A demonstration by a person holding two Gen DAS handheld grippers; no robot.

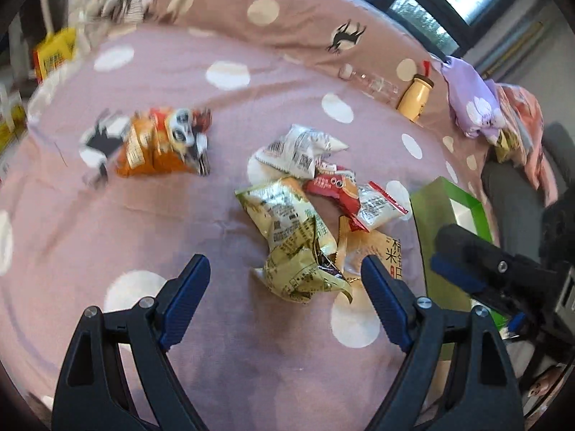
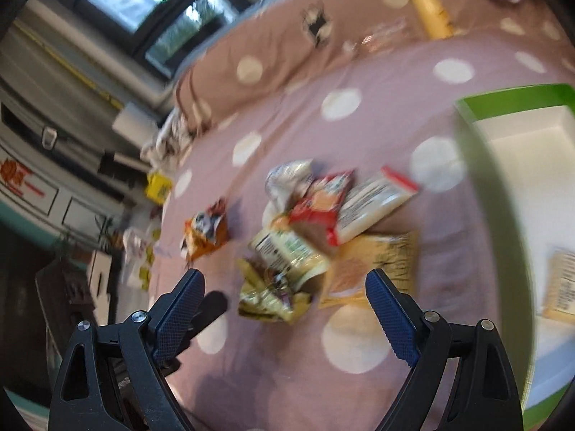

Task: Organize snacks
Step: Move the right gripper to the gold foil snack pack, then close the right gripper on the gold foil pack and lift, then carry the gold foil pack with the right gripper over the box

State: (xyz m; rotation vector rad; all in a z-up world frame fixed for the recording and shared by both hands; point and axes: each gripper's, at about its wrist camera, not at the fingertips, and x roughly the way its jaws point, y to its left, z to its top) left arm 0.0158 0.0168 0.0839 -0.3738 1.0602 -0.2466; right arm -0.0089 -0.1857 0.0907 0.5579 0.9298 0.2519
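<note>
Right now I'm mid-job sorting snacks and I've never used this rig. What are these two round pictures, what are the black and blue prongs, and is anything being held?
There is no robot arm here: a person carries one hand-held claw in each hand, and each claw has a wide-angle camera looking along its two fingers. One picture comes from the left claw, the other from the right claw. The black prongs with blue pads are the claw's fingers.

Both claws are open and hold nothing. Both look down at a pink polka-dot bedspread with a loose pile of snack packets on it and an orange packet lying apart. A green box with a white inside sits beside the pile; one packet already lies in it. Further back lies a yellow bottle. The right view is blurred.
</note>
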